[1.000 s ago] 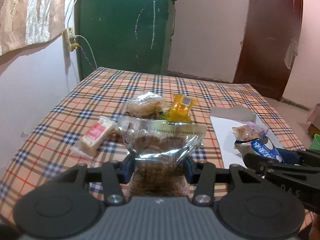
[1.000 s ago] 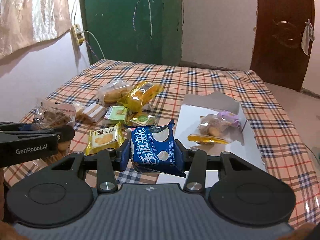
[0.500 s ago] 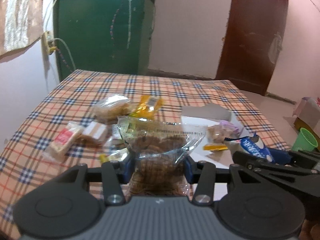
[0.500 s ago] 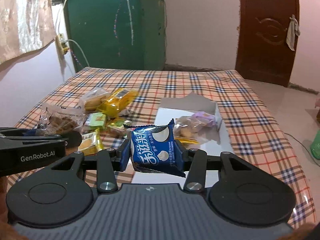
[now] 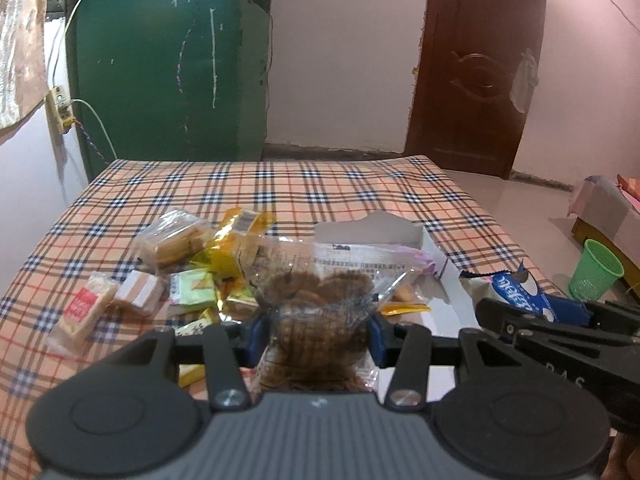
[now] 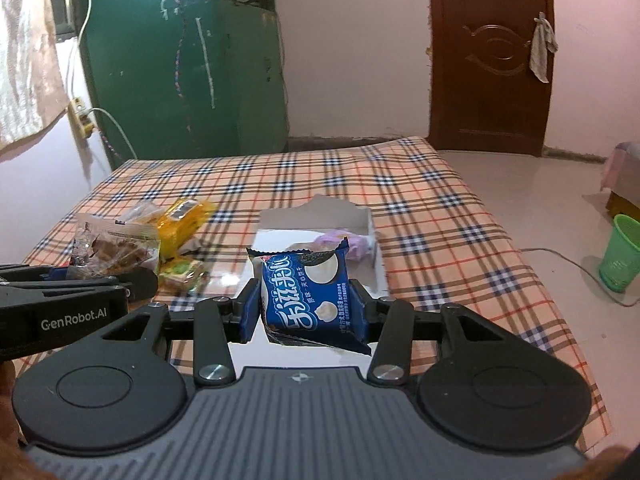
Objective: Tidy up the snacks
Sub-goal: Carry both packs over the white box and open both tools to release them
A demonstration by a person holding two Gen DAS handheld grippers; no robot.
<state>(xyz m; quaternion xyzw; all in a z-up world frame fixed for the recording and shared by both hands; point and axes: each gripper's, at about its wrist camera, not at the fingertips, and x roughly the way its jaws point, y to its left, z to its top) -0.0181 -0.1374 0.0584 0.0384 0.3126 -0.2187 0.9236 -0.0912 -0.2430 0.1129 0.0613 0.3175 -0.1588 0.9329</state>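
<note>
Both hand-held grippers have swung right since a second ago: the white box (image 6: 320, 236), then off to the right of each view, now sits nearly dead ahead of the right hand-held gripper (image 6: 305, 306), and the loose snack pile has slid toward the left of both views. Both loads stayed clamped through the move

- Right hand-held gripper: pinching the blue cream-biscuit packet (image 6: 308, 294) by its sides, upright, held above the near part of the box. Reads as lined up for a drop into the box
- Left hand-held gripper (image 5: 316, 336): pinching a clear bag of brown biscuits (image 5: 316, 300) at its waist, top flared open above the jaws. It hangs over the near edge of the table (image 5: 280, 184), beside the pile, short of the box
- Box holds at least one packet already, a clear one with lilac wrapping (image 6: 340, 242) against its far wall

Around: yellow packet (image 5: 240, 240), clear packet of pale biscuits (image 5: 176, 236), small green packet (image 5: 192, 286), red-and-white bar (image 5: 80, 312) toward the left edge, and a pale wrapped block (image 5: 138, 292) beside it. All are yet to be sorted. Green cup (image 6: 622, 256) on the floor off the right edge

In the way: the two grippers sit close side by side; the left one's arm crosses the right view's lower left. Releasing both at once risks a clash, so one at a time looks safer
</note>
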